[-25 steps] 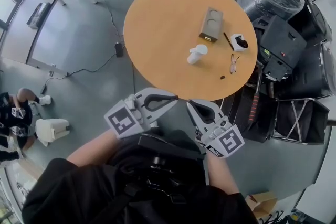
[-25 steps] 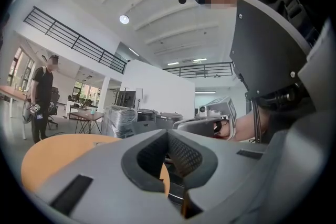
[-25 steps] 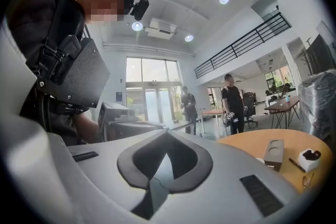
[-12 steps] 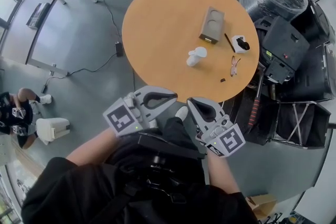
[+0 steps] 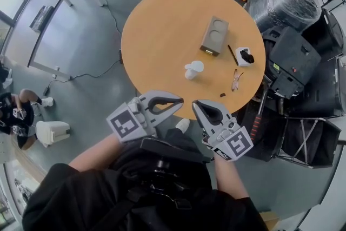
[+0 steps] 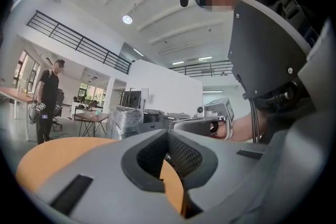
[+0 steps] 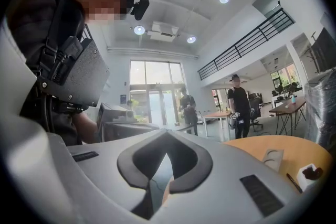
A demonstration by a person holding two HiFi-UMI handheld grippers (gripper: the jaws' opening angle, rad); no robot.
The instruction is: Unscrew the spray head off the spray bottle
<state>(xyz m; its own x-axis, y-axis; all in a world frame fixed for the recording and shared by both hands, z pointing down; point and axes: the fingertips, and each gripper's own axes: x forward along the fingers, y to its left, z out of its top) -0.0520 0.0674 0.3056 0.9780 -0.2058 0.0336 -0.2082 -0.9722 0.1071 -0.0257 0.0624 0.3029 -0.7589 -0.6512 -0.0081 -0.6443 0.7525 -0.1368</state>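
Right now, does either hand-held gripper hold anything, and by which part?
Nothing is held. The left hand-held gripper and the right hand-held gripper are both shut and empty.

Our count: one round table point(image 5: 157, 19)
We find one spray bottle point(image 5: 192, 70), one grey box point(image 5: 214, 35), one pen point(image 5: 232, 54), one pair of glasses point(image 5: 236, 79), one left gripper point(image 5: 180, 101), one right gripper point(image 5: 195, 104).

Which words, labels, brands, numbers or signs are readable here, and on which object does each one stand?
None is readable.
The grey left gripper and grey right gripper carry only black-and-white square marker patterns, no letters.
Any print on the flat grey box on the round wooden table is too small to read.
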